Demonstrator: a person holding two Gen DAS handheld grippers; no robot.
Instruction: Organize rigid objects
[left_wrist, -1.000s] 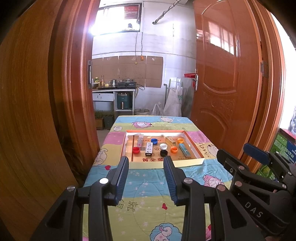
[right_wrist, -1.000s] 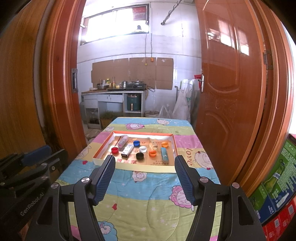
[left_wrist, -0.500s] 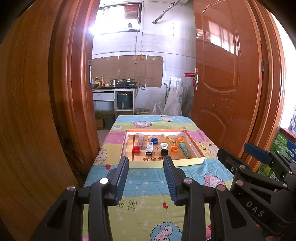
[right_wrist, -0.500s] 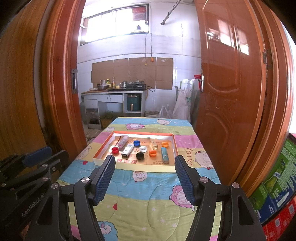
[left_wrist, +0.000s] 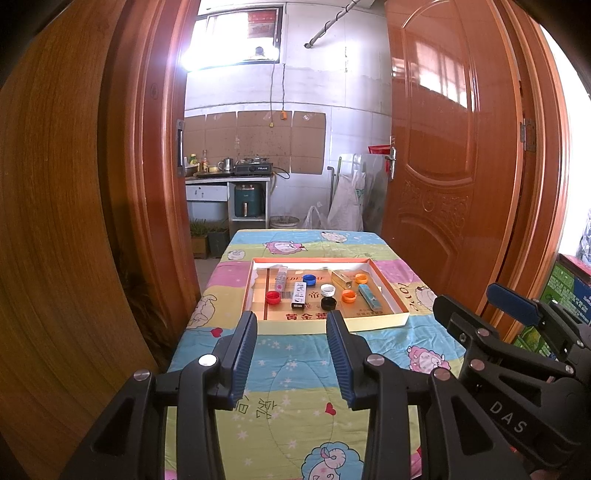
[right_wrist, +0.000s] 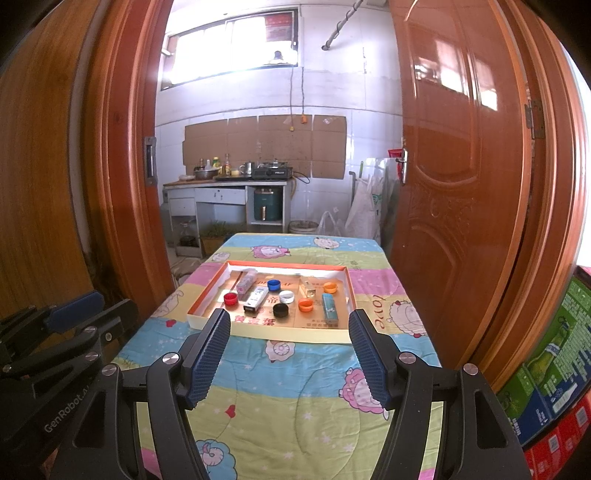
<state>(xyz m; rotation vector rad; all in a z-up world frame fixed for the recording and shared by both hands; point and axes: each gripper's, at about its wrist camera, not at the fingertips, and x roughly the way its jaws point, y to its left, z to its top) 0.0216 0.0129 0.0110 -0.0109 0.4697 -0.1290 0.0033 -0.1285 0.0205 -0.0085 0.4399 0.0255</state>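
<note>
Left tool (left_wrist: 291, 325) spread, empty, above quilted counter (left_wrist: 295, 387), short of tray (left_wrist: 373, 322). In tray, left to right: red cap (left_wrist: 273, 297), white box (left_wrist: 299, 294), blue cap (left_wrist: 309, 279), black cap (left_wrist: 328, 303), orange cap (left_wrist: 348, 295), teal box (left_wrist: 369, 296). Right tool (right_wrist: 290, 325) spread wider, empty, near tray's front edge.

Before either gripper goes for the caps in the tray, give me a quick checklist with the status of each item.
1. Left gripper open, nothing held: ok.
2. Right gripper open wide, nothing held: ok.
3. Tray flat on the quilted table: ok.
4. Caps lying apart with room for fingers, such as the red cap and black cap: ok.
5. Grippers at the tray: not ok, both are short of its near edge.
6. Where each cap should go: cannot tell.
</note>
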